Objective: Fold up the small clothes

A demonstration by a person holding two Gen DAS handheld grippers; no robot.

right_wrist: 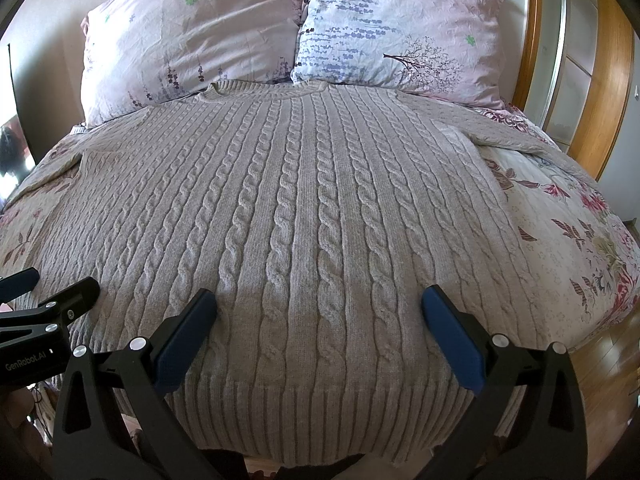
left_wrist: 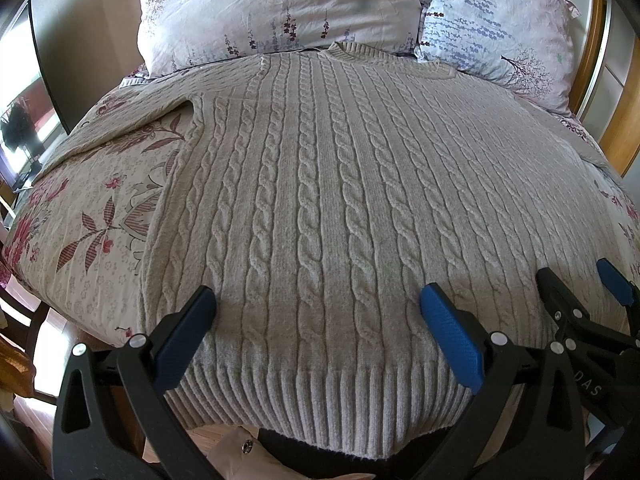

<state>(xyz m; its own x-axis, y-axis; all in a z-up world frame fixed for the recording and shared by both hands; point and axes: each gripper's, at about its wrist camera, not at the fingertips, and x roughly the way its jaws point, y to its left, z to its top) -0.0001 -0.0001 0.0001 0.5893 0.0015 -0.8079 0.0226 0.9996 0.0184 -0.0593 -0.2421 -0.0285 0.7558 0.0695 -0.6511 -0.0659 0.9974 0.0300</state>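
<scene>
A beige cable-knit sweater lies flat on the bed, collar toward the pillows and ribbed hem hanging over the near edge. Its sleeves spread out to both sides. My left gripper is open, hovering just above the lower left part of the sweater with nothing between its blue pads. My right gripper is open too, over the lower right part. In the left wrist view the right gripper shows at the right edge. The left gripper shows at the left edge of the right wrist view.
A floral quilt covers the bed. Two patterned pillows lean at the head. A wooden headboard curves along the right. Wood floor lies beside the bed. A dark screen stands at the left.
</scene>
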